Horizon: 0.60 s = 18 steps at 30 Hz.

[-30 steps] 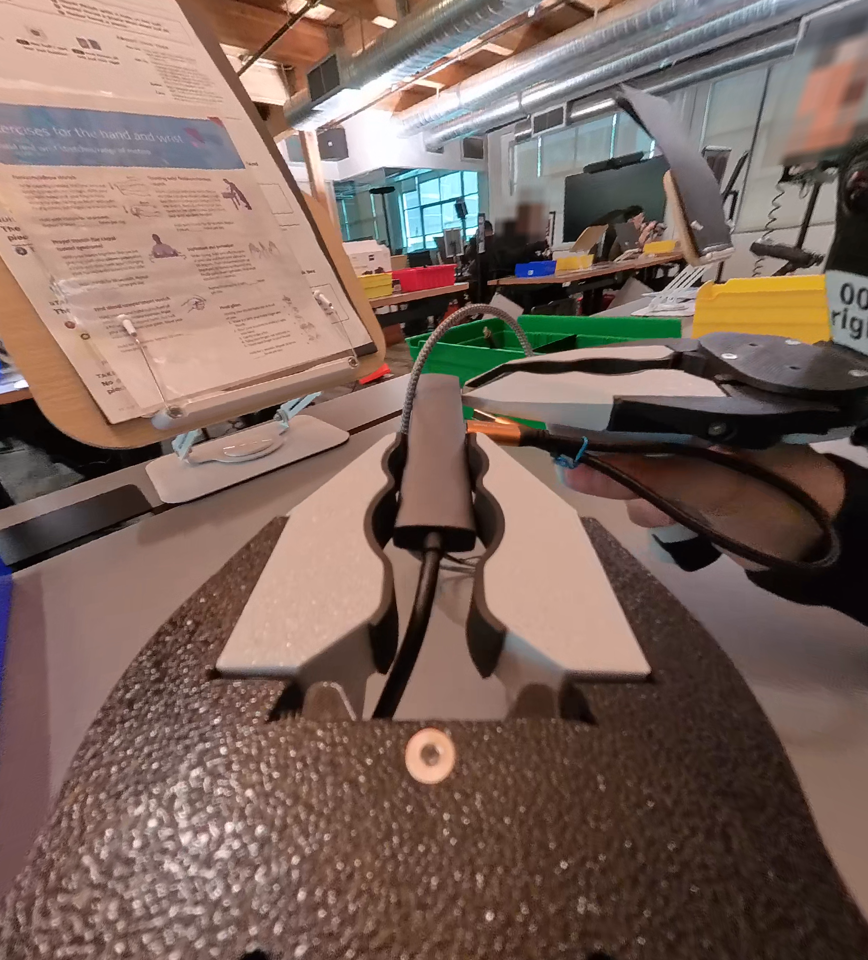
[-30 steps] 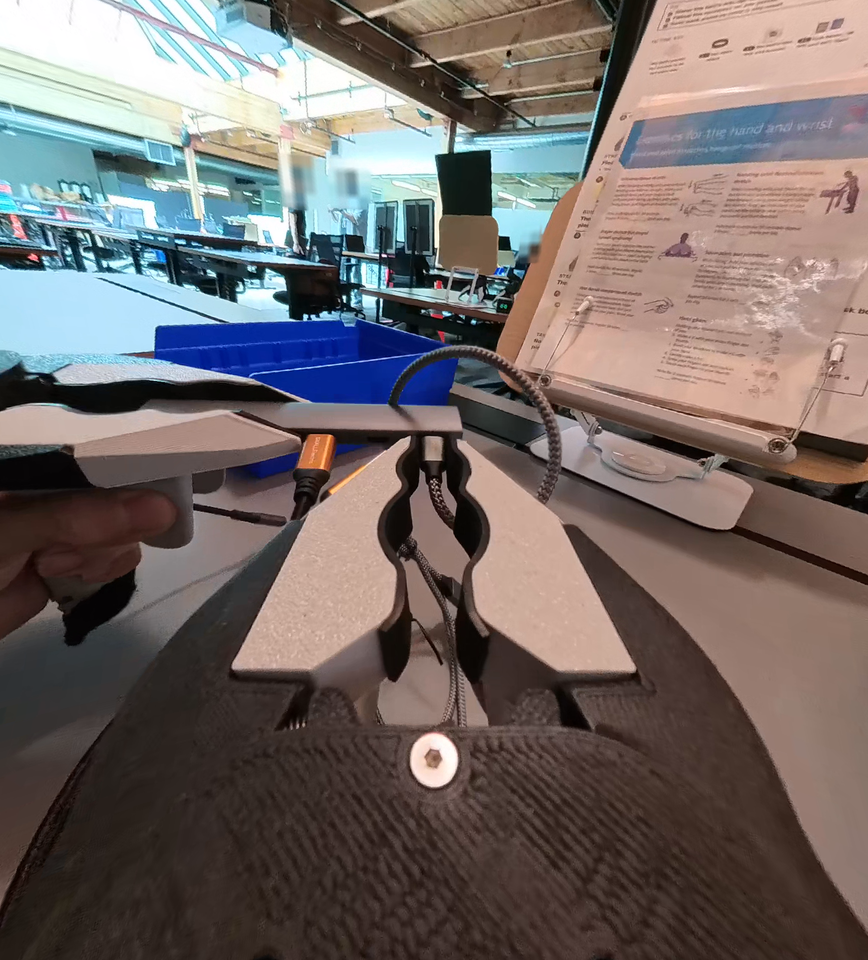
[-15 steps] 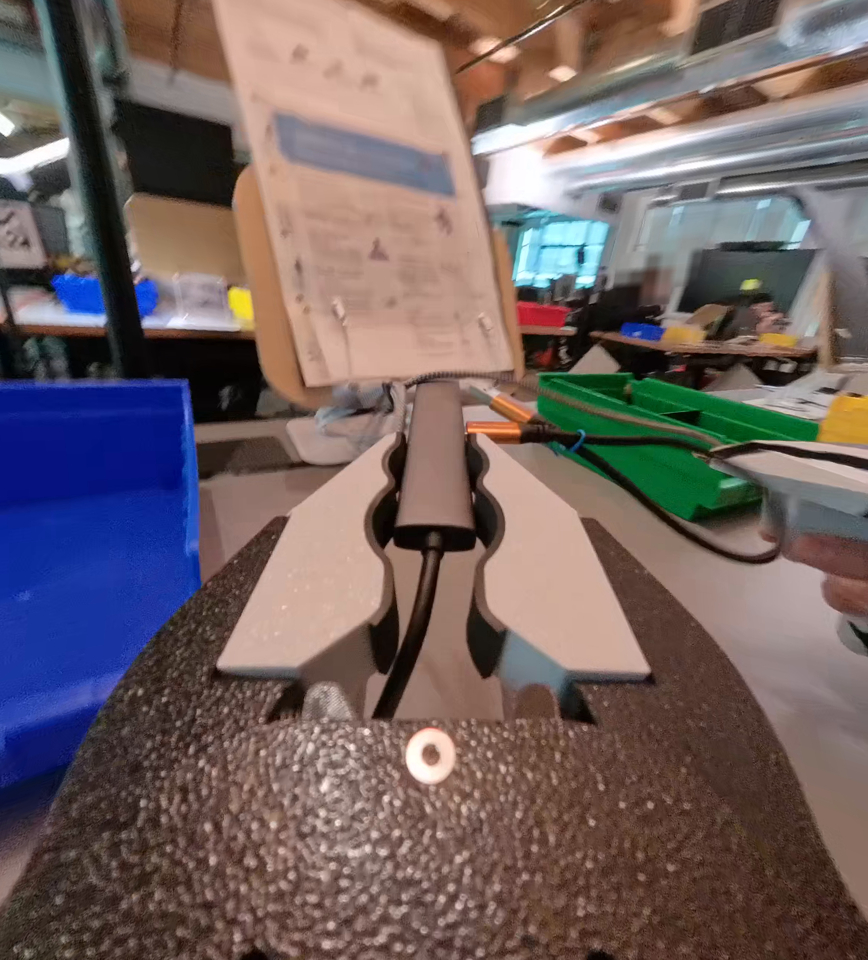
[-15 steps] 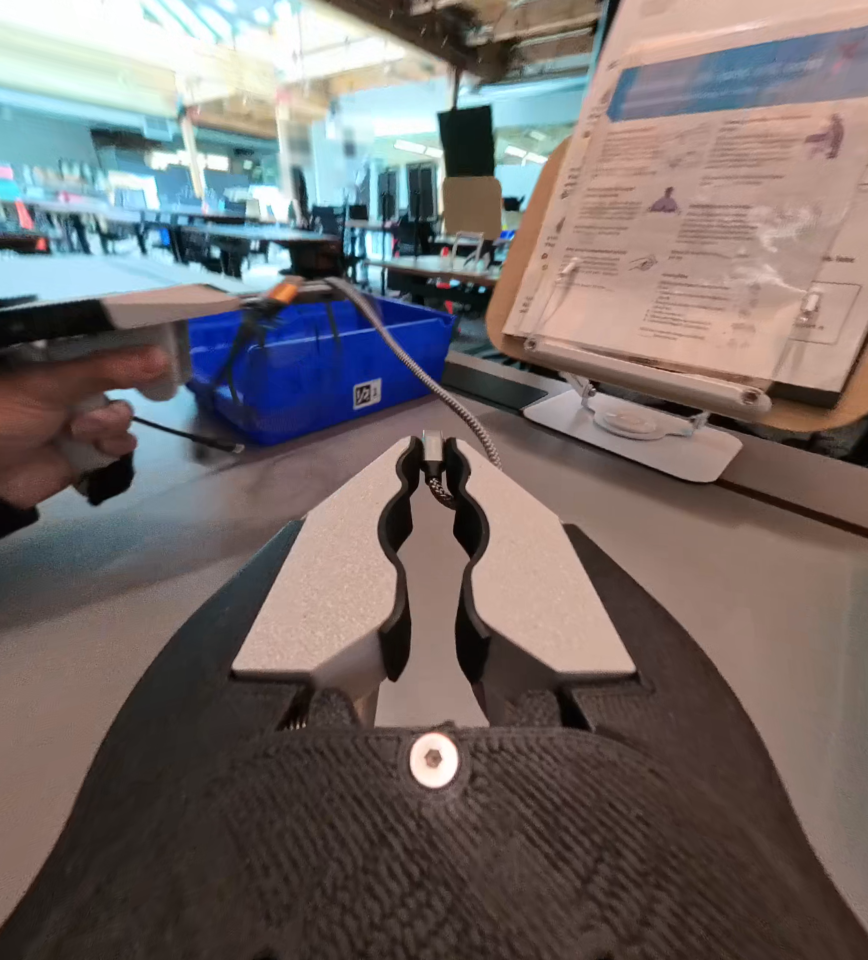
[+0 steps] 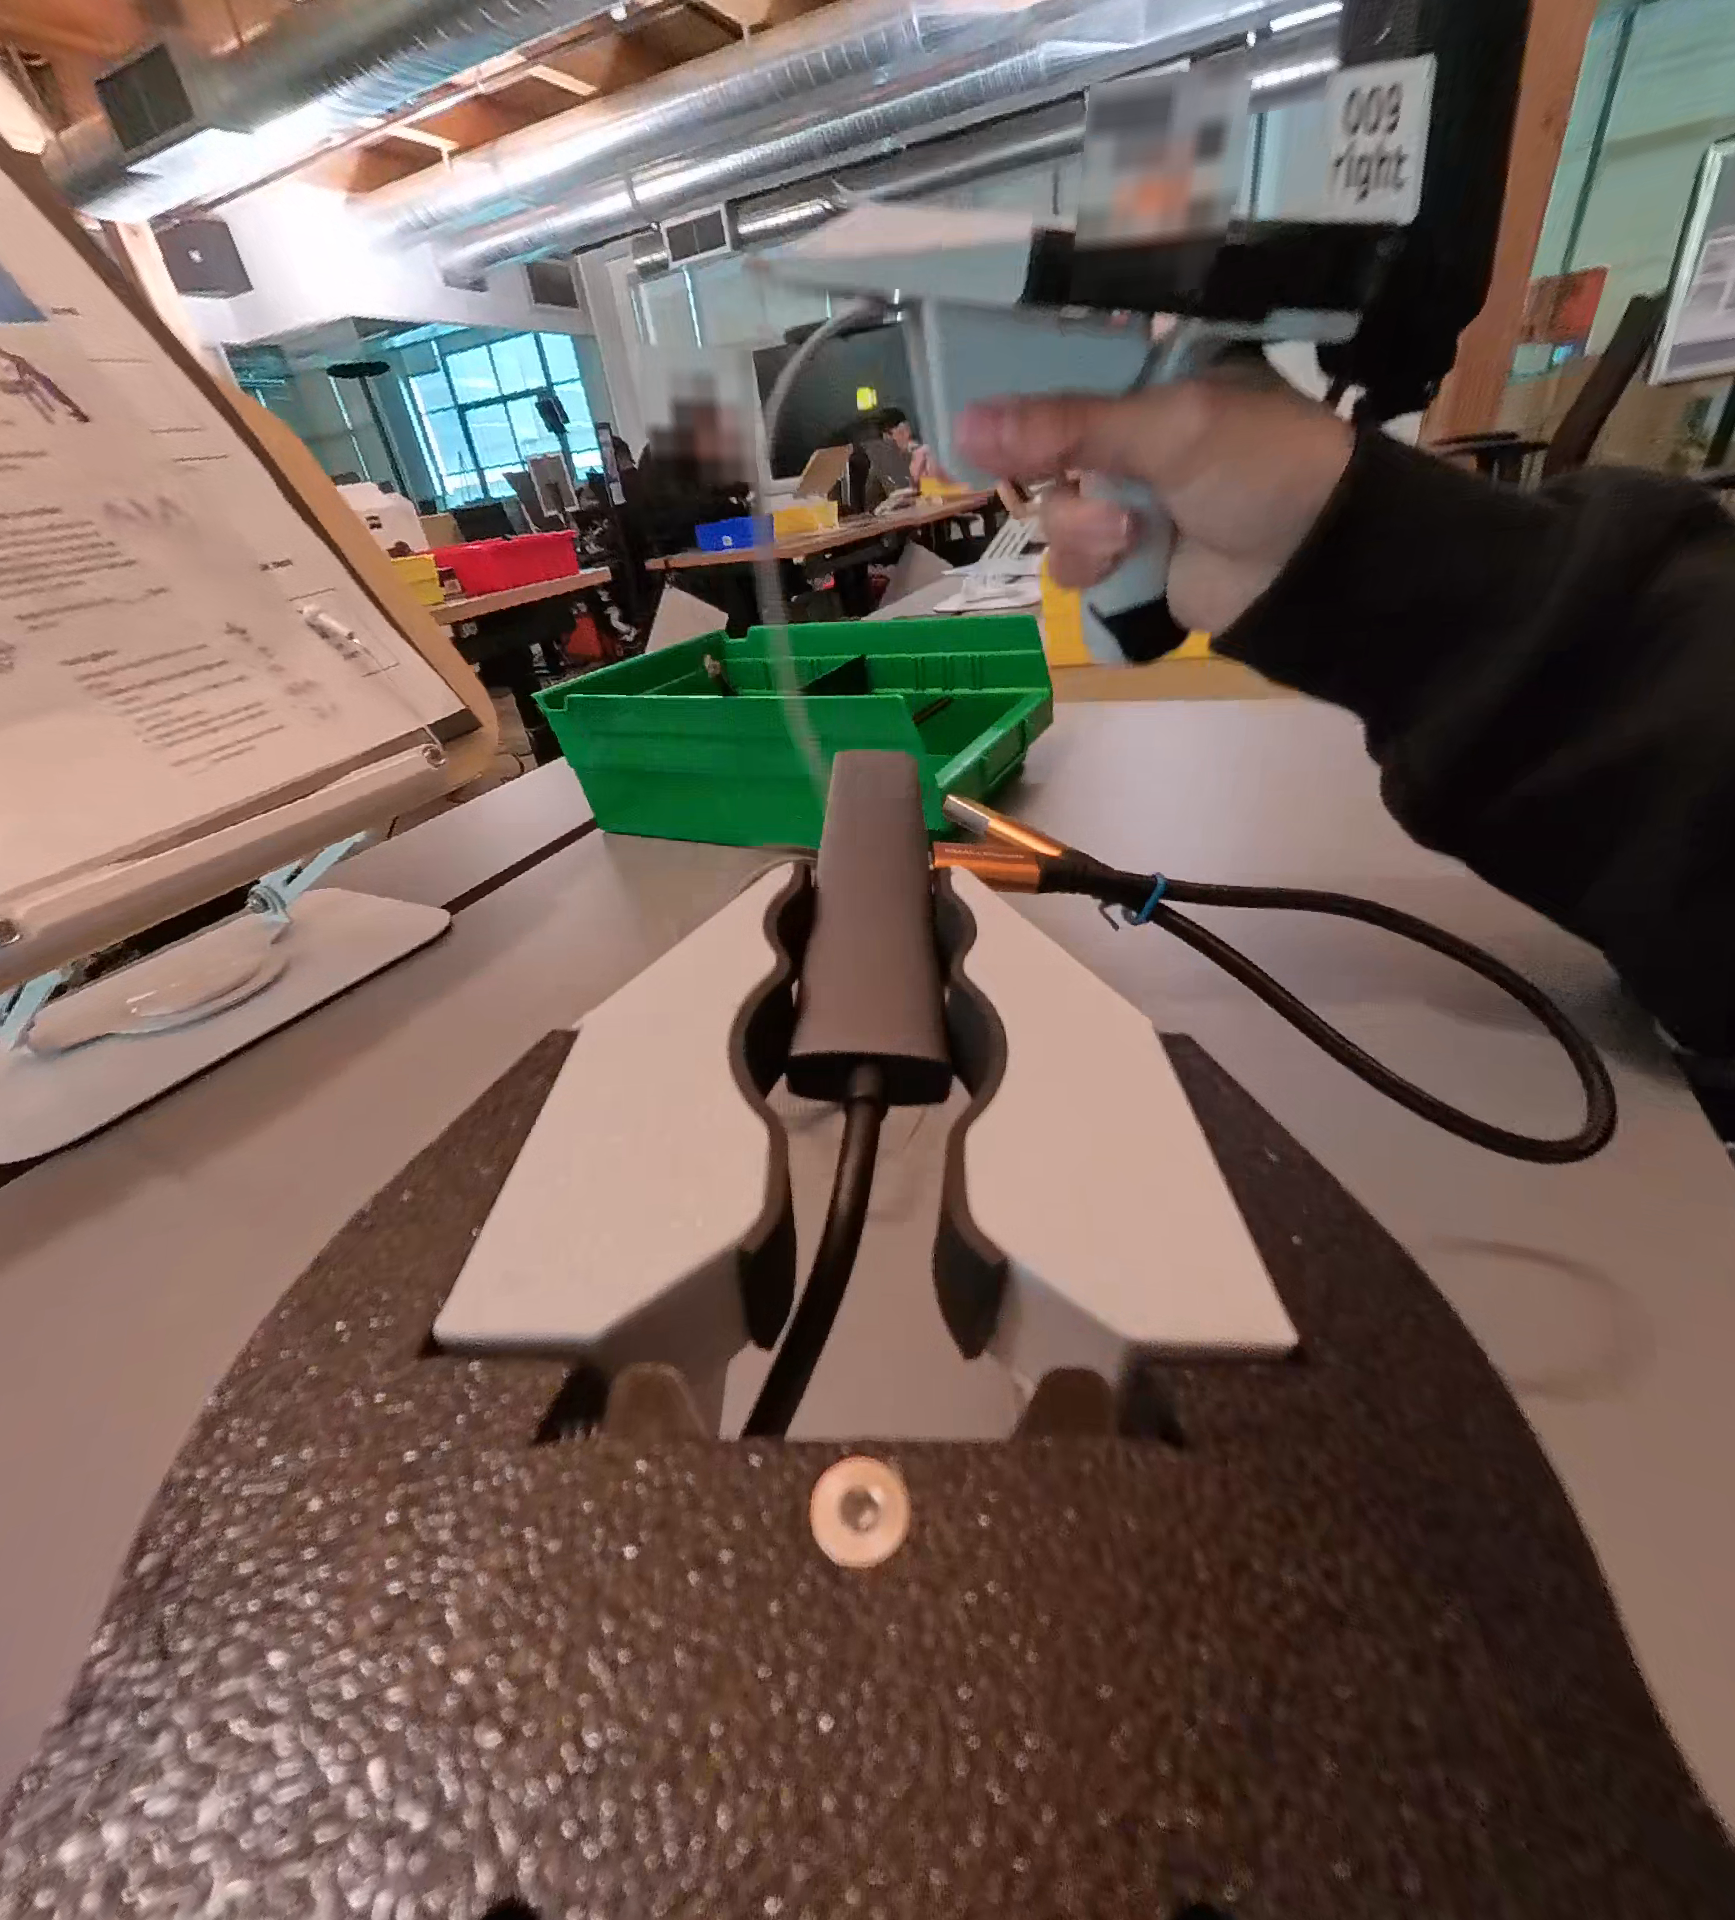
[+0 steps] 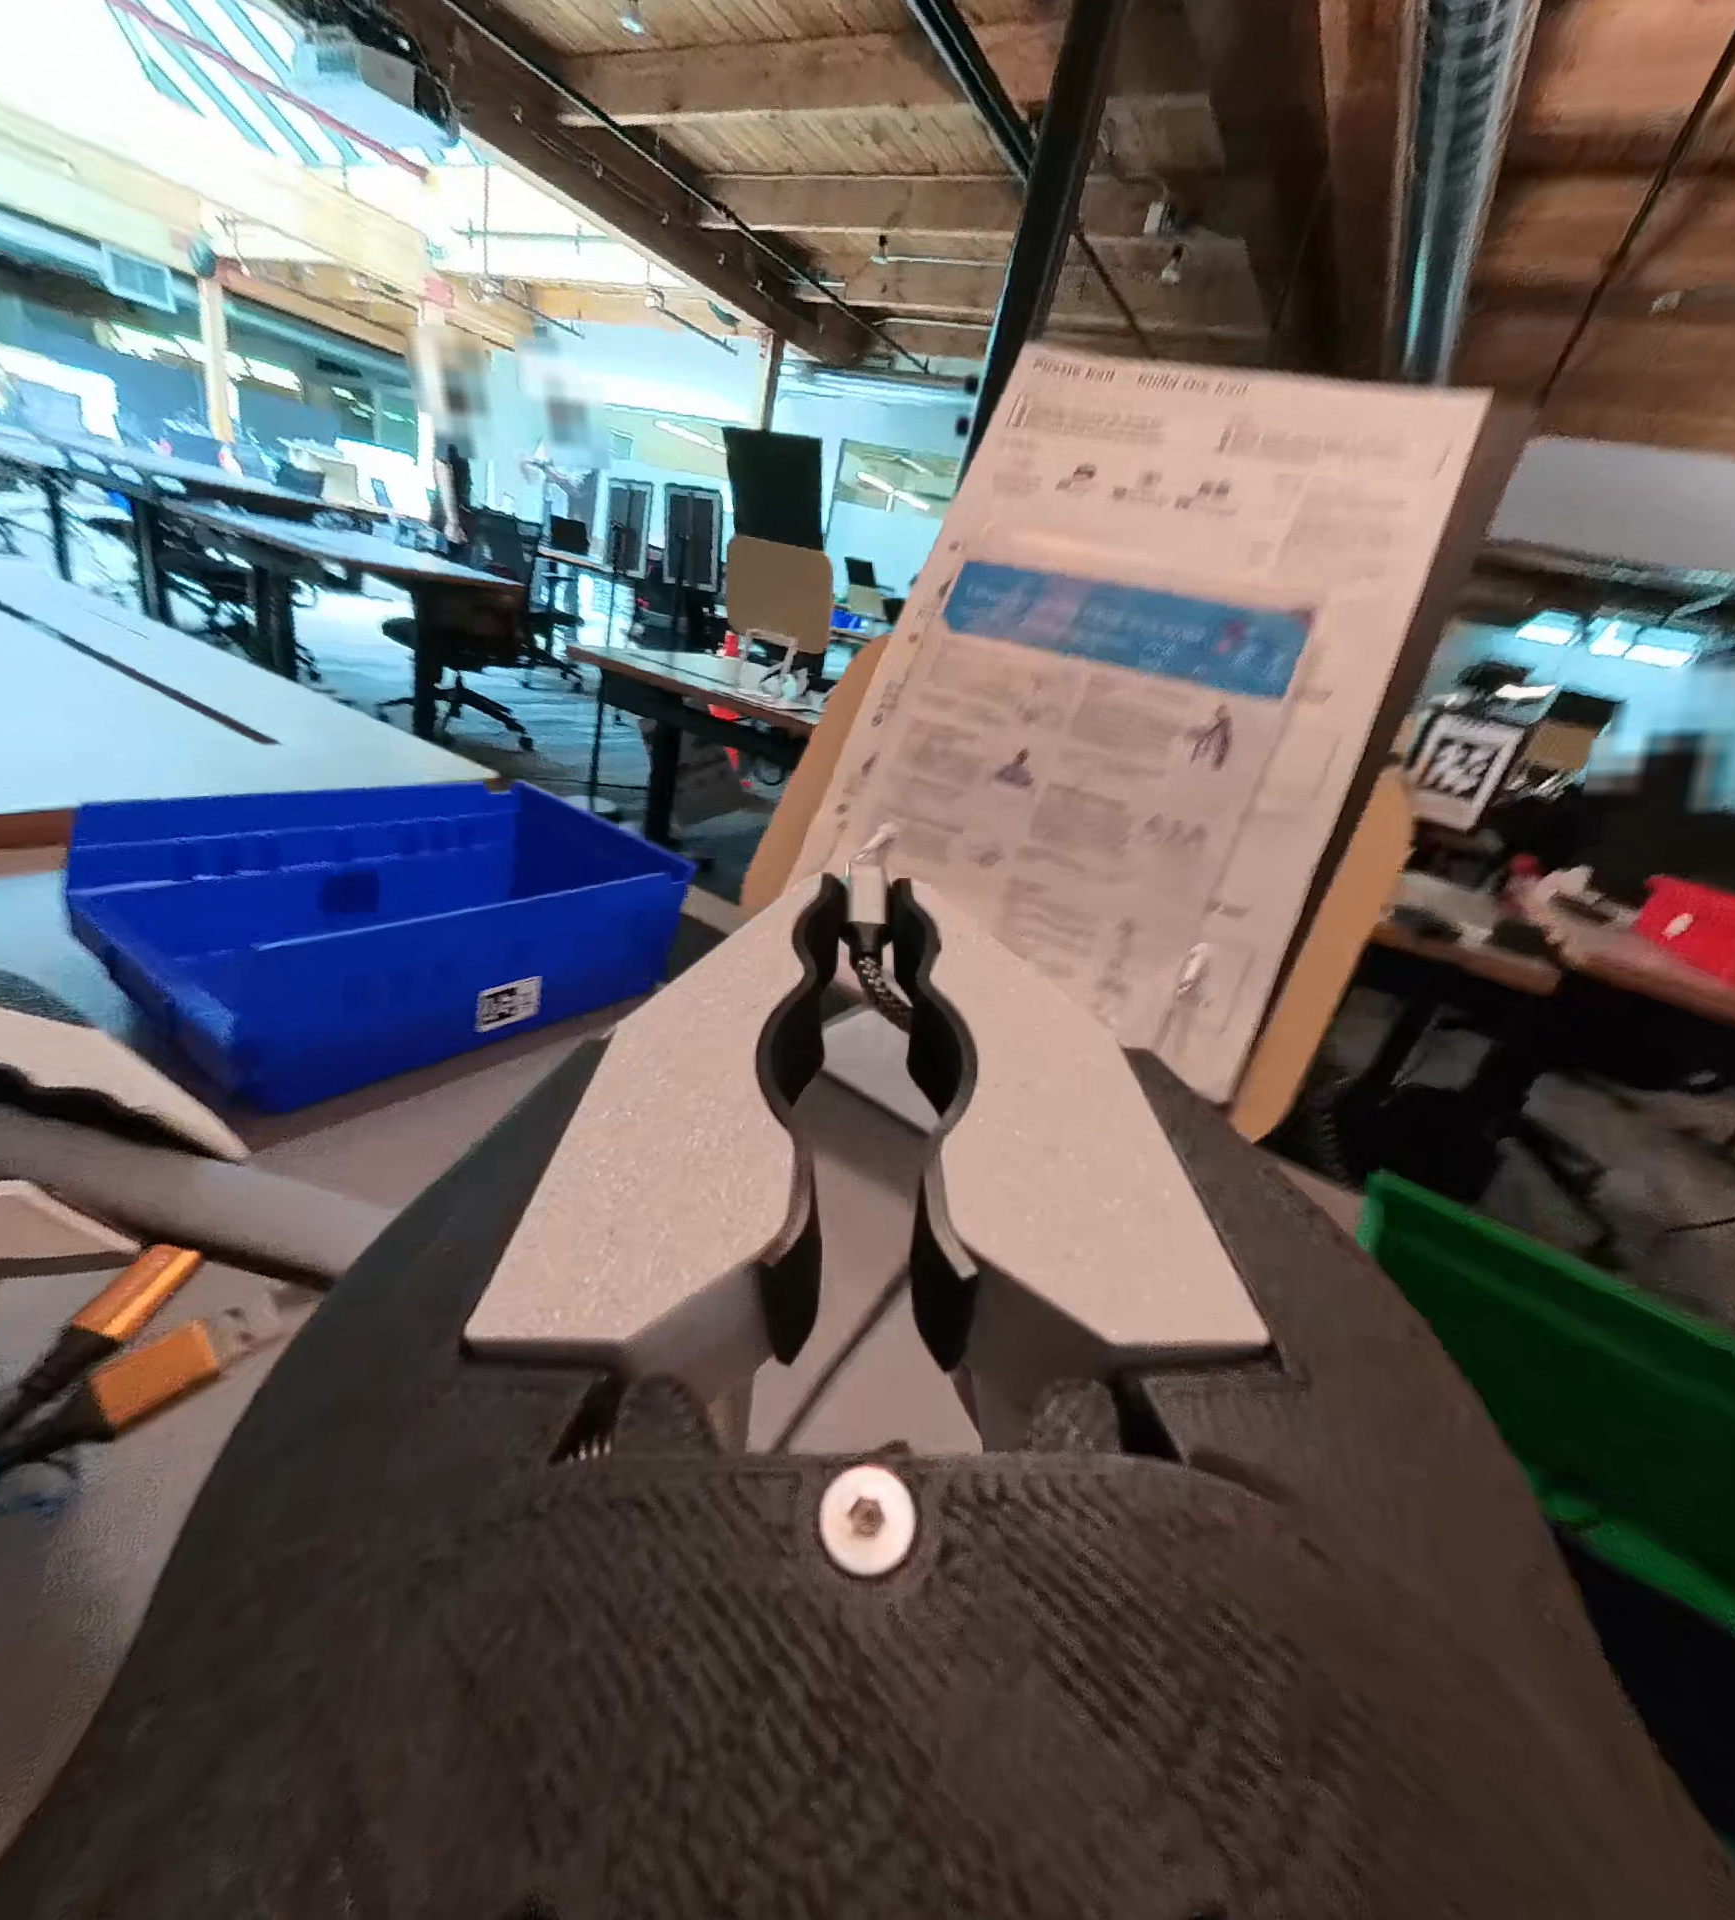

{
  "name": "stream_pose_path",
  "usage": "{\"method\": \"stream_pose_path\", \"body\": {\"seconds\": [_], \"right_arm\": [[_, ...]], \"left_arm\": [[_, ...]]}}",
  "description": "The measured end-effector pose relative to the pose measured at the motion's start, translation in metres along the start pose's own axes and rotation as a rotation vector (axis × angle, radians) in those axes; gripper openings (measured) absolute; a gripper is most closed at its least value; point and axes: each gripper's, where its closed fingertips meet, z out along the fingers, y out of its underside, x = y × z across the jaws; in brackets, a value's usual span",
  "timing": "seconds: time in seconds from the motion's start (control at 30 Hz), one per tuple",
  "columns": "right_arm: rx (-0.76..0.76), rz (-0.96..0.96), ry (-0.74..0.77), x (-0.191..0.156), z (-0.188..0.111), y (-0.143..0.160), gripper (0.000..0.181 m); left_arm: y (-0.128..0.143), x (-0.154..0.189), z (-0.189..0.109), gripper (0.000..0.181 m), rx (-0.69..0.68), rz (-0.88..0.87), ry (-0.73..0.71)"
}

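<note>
**So, both grippers clamped on cable gear, right one up high**

Okay, your left gripper [image 5: 868, 914] is squeezed tight on a dark grey adapter block [image 5: 871, 935], which sits lengthwise between the jaws with its black lead [image 5: 821, 1247] running back toward the camera. At about 2 o'clock from the block, an orange-collared plug [image 5: 998, 854] sits against its right side, and its braided black cable [image 5: 1362, 1039] loops out to 3 o'clock over the grey table [image 5: 1310, 810]. A second orange plug tip [image 5: 977, 816] pokes out just behind it.

Your right gripper [image 6: 868, 904] is nearly closed, pinching a small silver connector [image 6: 865, 891] right at the tips, with a bit of braided cable [image 6: 878, 977] hanging below it between the jaws. From the left wrist view it's held up at 1 o'clock, well above the table.

Around you: a green bin [image 5: 790, 727] at 12 o'clock just past the adapter, a blue bin [image 6: 375, 935] at 10 o'clock in the right wrist view, and the document stand [image 6: 1102, 748] with a printed sheet at 1 o'clock there.
</note>
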Motion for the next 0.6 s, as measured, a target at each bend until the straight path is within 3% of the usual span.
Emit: {"method": "stream_pose_path", "body": {"seconds": [0.27, 0.4, 0.47, 0.6], "right_arm": [[-0.091, -0.244, 0.101, 0.098, -0.026, -0.077, 0.009], [-0.180, -0.306, 0.128, 0.142, -0.030, -0.091, 0.009], [-0.244, -0.333, 0.152, 0.169, -0.030, -0.084, 0.009], [-0.405, -0.207, 0.095, 0.201, -0.038, -0.028, 0.009]], "left_arm": [[-0.002, -0.012, -0.008, 0.021, 0.045, -0.075, -0.020], [0.002, -0.010, -0.006, 0.021, 0.031, -0.074, -0.016], [0.002, -0.010, -0.006, 0.021, 0.032, -0.074, -0.017], [0.003, -0.011, -0.006, 0.021, 0.030, -0.080, -0.021]]}}
